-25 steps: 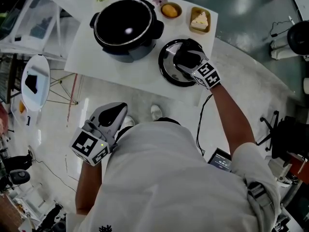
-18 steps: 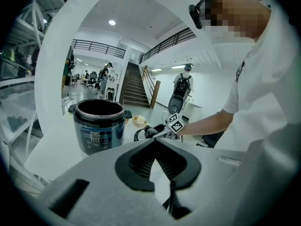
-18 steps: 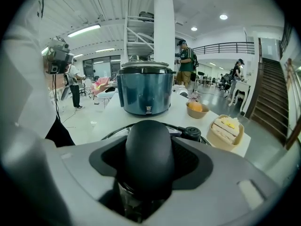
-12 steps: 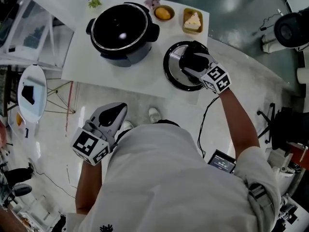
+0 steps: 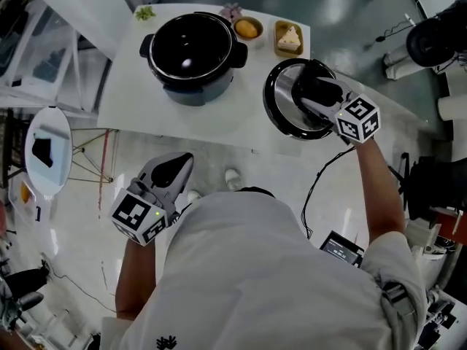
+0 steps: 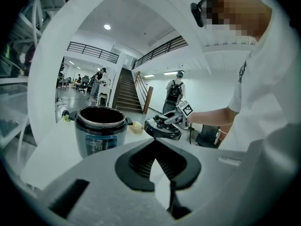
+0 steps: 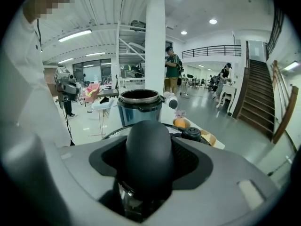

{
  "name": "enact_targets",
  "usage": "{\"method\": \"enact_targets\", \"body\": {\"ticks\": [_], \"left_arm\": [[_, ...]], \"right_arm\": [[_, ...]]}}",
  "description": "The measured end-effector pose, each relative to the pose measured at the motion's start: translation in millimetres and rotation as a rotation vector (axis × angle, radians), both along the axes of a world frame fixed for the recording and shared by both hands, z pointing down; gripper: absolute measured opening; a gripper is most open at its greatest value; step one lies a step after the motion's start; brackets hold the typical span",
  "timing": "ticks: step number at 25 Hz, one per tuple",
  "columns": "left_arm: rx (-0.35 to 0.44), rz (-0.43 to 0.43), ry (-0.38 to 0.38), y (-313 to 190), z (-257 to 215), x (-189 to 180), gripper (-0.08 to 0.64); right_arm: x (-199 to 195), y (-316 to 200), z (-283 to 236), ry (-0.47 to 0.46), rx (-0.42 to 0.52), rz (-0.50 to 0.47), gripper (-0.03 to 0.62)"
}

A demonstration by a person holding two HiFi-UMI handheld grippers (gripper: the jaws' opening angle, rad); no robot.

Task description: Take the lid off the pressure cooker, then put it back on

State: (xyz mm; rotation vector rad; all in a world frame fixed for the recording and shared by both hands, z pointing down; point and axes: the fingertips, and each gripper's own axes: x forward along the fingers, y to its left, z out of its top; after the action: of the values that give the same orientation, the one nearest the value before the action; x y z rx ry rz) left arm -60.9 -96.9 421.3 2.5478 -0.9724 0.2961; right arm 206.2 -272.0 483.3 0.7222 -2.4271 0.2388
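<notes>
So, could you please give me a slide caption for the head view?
Right tool holds the lid beside the open cooker; left tool hangs shut, empty.

Person: white short-sleeve T-shirt point(image 5: 255, 268), small dark print point(image 5: 166, 341) on front. Left gripper point(image 5: 181, 162) & right gripper point(image 5: 312, 84): grey shells, black ribbed pads point(image 6: 141, 163). Each w/ a marker cube point(image 5: 139, 217), b&w squares. Thin black cable point(image 5: 315, 188) off right one.
</notes>
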Motion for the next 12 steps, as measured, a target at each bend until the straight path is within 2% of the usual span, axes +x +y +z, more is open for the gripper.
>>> {"method": "enact_targets", "body": {"ticks": [6,12], "left_arm": [[0.009,-0.008,0.005,10,-2,-28,0.005],[0.032,-0.041,0.008,22,-9,-55,0.005]], "right_arm": [[-19,-6,-65,-0.016,0.034,-0.012,0.291],[-56,-14,-108,-0.024,0.058,-0.061,0.291]]}}
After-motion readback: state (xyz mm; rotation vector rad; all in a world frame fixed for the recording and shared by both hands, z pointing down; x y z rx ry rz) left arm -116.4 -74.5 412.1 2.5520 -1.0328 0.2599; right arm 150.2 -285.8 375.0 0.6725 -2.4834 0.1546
